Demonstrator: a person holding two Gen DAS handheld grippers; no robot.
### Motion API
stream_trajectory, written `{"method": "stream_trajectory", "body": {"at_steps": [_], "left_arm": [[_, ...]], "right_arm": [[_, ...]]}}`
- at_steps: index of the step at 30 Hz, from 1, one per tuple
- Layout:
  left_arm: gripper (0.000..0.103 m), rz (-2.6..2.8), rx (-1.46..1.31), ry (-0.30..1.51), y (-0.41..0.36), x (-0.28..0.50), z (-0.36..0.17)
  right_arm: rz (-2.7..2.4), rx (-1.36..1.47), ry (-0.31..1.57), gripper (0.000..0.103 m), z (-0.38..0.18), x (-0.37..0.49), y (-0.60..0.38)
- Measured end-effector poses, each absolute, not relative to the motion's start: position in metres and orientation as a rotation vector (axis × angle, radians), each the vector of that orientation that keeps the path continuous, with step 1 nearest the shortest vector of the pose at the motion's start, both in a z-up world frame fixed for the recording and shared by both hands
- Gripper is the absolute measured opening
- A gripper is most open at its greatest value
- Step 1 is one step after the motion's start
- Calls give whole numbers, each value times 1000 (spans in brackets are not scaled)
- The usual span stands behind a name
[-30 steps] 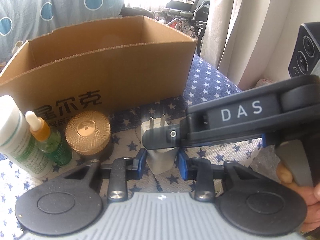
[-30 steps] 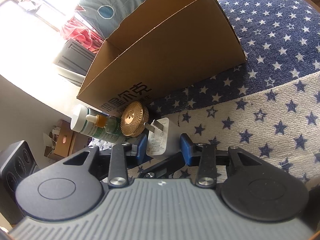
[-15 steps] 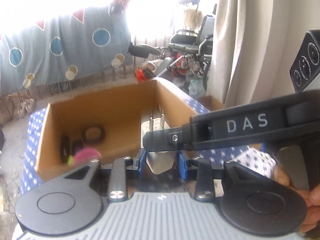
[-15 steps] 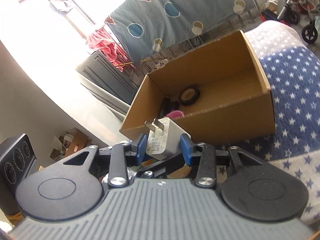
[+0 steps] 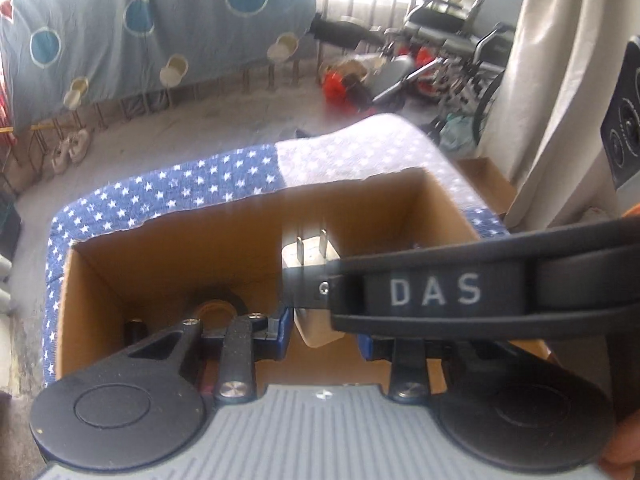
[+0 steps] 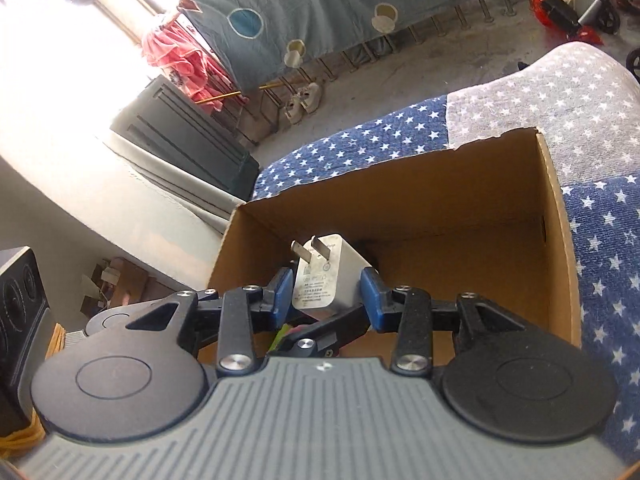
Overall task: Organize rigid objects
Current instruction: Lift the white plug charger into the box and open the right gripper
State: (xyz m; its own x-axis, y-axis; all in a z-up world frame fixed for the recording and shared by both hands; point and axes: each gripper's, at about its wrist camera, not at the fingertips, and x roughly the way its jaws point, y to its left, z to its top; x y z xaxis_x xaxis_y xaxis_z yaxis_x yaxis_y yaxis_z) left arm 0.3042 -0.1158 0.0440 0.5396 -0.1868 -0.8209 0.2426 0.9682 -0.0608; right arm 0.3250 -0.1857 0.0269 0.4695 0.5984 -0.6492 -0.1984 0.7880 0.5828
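White charger (image 6: pixel 322 280), prongs at 12 o'clock, hung over the open cardboard box (image 6: pixel 558 236). Right gripper (image 6: pixel 326 294) pinched the charger between its blue pads (image 6: pixel 370 290). Left gripper (image 5: pixel 324 330) also closed on the charger (image 5: pixel 308 258), its right pad hidden behind the other tool's black arm (image 5: pixel 440 292) marked "DAS". A dark ring (image 5: pixel 218 306) lay on the box floor at 9 o'clock from the charger. The box (image 5: pixel 168 256) stood on a star-print cloth (image 5: pixel 180 186).

A lived-in home: star-patterned bedspread (image 6: pixel 592 240), hanging quilt (image 5: pixel 152 20), drying clothes (image 6: pixel 180 64), a wheelchair (image 5: pixel 460 28).
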Motion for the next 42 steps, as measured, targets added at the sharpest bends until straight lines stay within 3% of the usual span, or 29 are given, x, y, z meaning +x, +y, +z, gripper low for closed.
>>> {"method": "stream_trajectory", "body": {"at_steps": [15,34,36,38,42], "left_arm": [[31,-184,11,1117,-109,368,-7],[32,-166,-9,1148,-101,363,-9],[36,-166,-7,1147,-102,362,-7],[49,-164,-3,1142,-103,359,-4],[63,-175,-13,1122,-102,350,8]], "right_arm": [[471,458,1131,37,-50,408,-167],[498,487,1166,37,-63,411,-161],[499,483,1164,37,-61,409,-161],[500,484,1164,37,-59,408,-161],[496,479,1139,38,-48,401,-167]]}}
